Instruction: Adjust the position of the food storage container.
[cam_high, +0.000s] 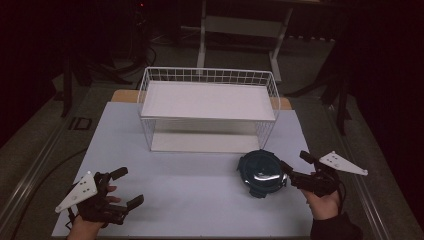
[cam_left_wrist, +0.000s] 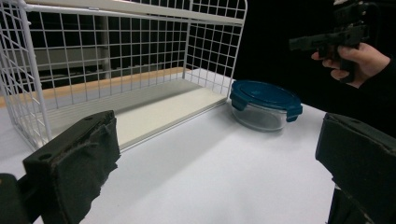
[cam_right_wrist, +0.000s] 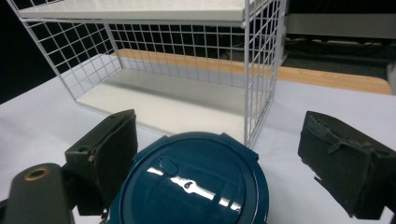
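A round glass container with a dark teal lid (cam_high: 261, 173) (cam_left_wrist: 264, 96) (cam_right_wrist: 191, 184) rests on the pale table, just in front of the wire rack's right corner. My right gripper (cam_high: 296, 162) (cam_right_wrist: 218, 133) is open at the container's right side. In the right gripper view its jaws stand wide apart with the lid low between them, not clamped. My left gripper (cam_high: 129, 187) (cam_left_wrist: 219, 140) is open near the front left of the table, holding nothing. The person's right hand with its gripper (cam_left_wrist: 336, 39) appears far off in the left gripper view.
A white two-level wire rack (cam_high: 207, 100) (cam_left_wrist: 116, 56) (cam_right_wrist: 187, 56) stands at the back centre, its open side facing the person. The table surface (cam_high: 190, 185) ends in a wooden edge behind the rack. Dark floor and table legs lie beyond.
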